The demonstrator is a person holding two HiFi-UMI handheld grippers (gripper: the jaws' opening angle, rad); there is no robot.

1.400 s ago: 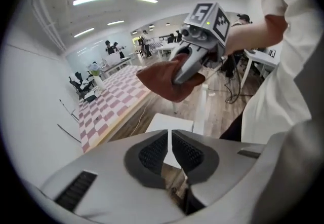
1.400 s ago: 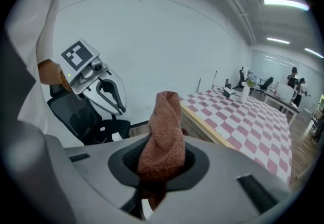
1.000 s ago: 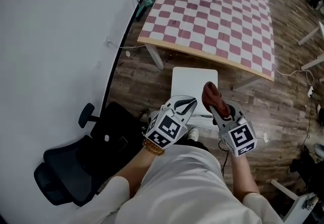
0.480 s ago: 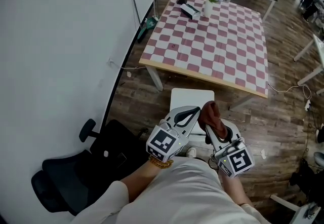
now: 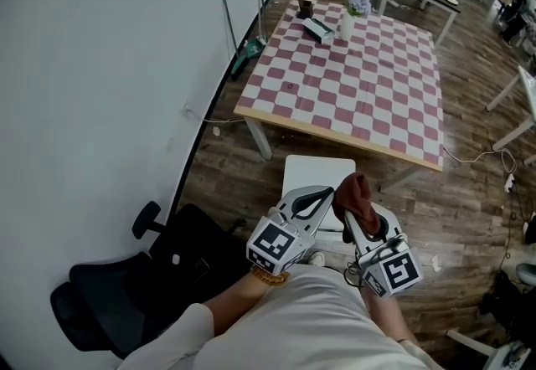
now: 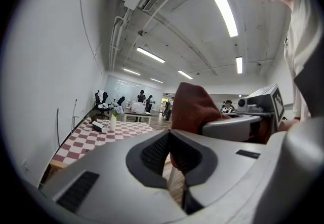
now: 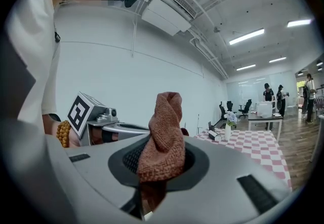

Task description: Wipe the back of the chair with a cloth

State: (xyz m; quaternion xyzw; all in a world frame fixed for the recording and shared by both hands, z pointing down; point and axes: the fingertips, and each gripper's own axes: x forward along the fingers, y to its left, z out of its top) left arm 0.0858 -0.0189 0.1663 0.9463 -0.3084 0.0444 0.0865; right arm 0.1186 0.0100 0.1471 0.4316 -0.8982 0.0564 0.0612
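Right gripper [image 5: 350, 214] is clamped on a brown cloth [image 5: 355, 196] that sticks up past its jaws. Left gripper [image 6: 174, 156], just beside it, is closed and empty. White chair [image 5: 314, 174] sits below both, checked table [image 5: 352, 75] beyond.

Over by the white wall [image 5: 100, 67], a pink-and-white checkered table [image 5: 360, 100] is parked, with a flower vase [image 5: 347, 23] and small box [image 5: 318, 28] left on it.

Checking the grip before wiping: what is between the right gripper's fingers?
A brown cloth, pinched by the right gripper and standing upright. The right gripper view shows it clearly; the head view shows it too.
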